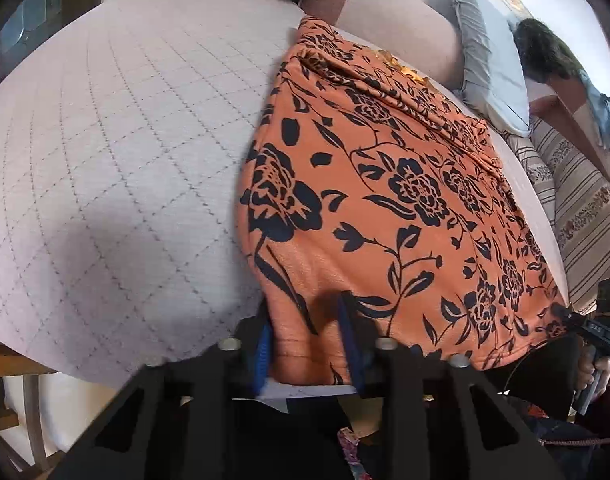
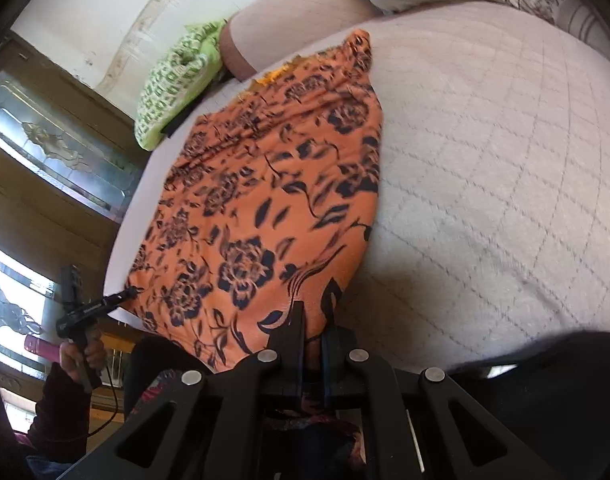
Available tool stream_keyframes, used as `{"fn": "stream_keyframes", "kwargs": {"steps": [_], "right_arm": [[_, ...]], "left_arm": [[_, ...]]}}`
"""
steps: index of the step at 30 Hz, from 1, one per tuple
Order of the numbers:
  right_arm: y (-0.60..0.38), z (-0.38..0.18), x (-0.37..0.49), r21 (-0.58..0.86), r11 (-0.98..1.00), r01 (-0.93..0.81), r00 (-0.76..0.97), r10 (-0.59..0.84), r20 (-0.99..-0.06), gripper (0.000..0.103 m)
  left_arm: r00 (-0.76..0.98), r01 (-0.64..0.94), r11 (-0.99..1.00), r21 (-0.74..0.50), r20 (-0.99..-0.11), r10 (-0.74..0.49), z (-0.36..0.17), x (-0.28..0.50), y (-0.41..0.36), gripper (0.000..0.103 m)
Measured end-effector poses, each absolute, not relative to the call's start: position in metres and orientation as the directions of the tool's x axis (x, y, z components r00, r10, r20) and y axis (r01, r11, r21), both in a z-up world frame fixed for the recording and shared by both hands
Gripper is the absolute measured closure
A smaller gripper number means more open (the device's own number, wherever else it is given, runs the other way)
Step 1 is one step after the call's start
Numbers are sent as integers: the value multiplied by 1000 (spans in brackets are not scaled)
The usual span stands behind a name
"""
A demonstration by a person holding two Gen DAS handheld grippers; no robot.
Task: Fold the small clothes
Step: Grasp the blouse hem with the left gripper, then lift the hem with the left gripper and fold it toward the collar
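Two claws had hold of the near hem of the orange floral garment (image 1: 385, 184), one at each near corner. Your left claw (image 1: 309, 344) was narrowed onto a bunched fold of the hem, cloth filling the gap between its blue pads. Your right claw (image 2: 313, 344) was pinched tight on the hem at the right corner, its jaws nearly touching through the fabric. Holding both corners at once looked meant to keep the edge taut and straight, so the near half could be carried over the far half in one even fold.

Beyond the claws, the garment lay spread flat on the quilted bed (image 1: 125, 140), running away from you, with small pleats gathered at its far end. Farther off, a green patterned cloth (image 2: 173, 88) sat at the far left edge of the bed, and a grey pillow (image 1: 489, 72) and a striped pillow (image 1: 577, 208) lay to the far right, well apart from the garment.
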State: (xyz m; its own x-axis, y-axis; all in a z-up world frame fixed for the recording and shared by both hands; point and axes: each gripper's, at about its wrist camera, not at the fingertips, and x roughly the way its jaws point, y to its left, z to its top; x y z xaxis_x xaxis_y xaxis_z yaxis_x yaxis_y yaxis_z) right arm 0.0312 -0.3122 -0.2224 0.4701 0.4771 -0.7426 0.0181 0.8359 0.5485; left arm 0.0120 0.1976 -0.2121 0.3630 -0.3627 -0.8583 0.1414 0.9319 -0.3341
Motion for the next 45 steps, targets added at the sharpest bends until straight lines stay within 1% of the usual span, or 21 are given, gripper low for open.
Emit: {"fn": "stream_keyframes", "kwargs": {"steps": [1, 3, 5, 6, 8, 9, 10, 11, 12, 14, 16, 17, 18, 19, 23, 28, 31, 33, 36, 40, 45], "right_arm": [[-312, -224, 32, 545, 838, 22, 461, 476, -749, 97], [-312, -230, 34, 535, 844, 34, 438, 469, -767, 96], [-311, -235, 36, 528, 848, 43, 417, 465, -781, 93], [-310, -237, 37, 524, 850, 51, 401, 463, -790, 93], [-310, -244, 39, 517, 853, 70, 375, 458, -806, 91], [-311, -246, 38, 514, 855, 78, 370, 453, -811, 87], [-312, -250, 39, 507, 857, 91, 362, 446, -819, 84], [-312, -254, 40, 498, 861, 102, 351, 437, -828, 74], [-312, -259, 42, 489, 865, 116, 337, 428, -838, 60], [-312, -265, 42, 515, 848, 124, 337, 452, -826, 45], [-306, -262, 42, 511, 855, 85, 366, 451, -814, 46], [-302, -260, 41, 486, 872, 61, 369, 433, -822, 55], [-299, -259, 41, 466, 884, 46, 374, 417, -828, 85], [-296, -257, 40, 442, 897, 25, 374, 402, -836, 97], [-298, -239, 36, 489, 872, -10, 408, 450, -794, 97], [-321, -193, 42, 607, 793, -60, 508, 548, -665, 97], [-335, -164, 67, 666, 742, -82, 556, 589, -587, 97], [-338, -149, 90, 686, 723, -84, 579, 596, -556, 97], [-343, -129, 146, 685, 726, -62, 639, 556, -531, 97], [-355, -123, 219, 697, 717, -8, 692, 508, -514, 97], [-381, -149, 322, 734, 672, 102, 736, 446, -510, 97]], "left_arm": [[361, 141, 934, -328, -862, -357, -213, 12, 197, 87], [359, 140, 934, -329, -862, -357, -214, 13, 197, 87], [353, 137, 936, -325, -867, -352, -215, 15, 197, 87], [348, 131, 937, -325, -870, -350, -215, 16, 196, 86], [332, 123, 929, -349, -868, -370, -216, 20, 195, 77], [329, 126, 927, -353, -867, -374, -216, 21, 193, 74], [332, 132, 931, -340, -870, -365, -215, 23, 191, 74], [335, 136, 933, -332, -871, -359, -215, 22, 190, 74], [338, 140, 935, -325, -872, -353, -215, 22, 188, 74], [345, 142, 938, -317, -872, -347, -214, 22, 186, 76], [348, 134, 938, -320, -871, -347, -214, 22, 188, 90], [347, 125, 936, -329, -870, -352, -214, 23, 189, 91], [348, 116, 934, -338, -867, -357, -214, 23, 190, 92], [353, 104, 931, -351, -862, -364, -213, 23, 192, 93], [374, 90, 914, -396, -837, -400, -199, 22, 197, 94], [439, 98, 865, -492, -759, -482, -158, 37, 205, 94], [474, 71, 830, -552, -714, -515, -139, 59, 213, 94], [501, 62, 813, -578, -687, -527, -126, 79, 215, 94], [546, 46, 807, -588, -662, -513, -106, 132, 210, 94], [560, 21, 815, -580, -668, -490, -96, 218, 200, 94], [554, 7, 860, -510, -714, -428, -109, 318, 168, 94]]}}
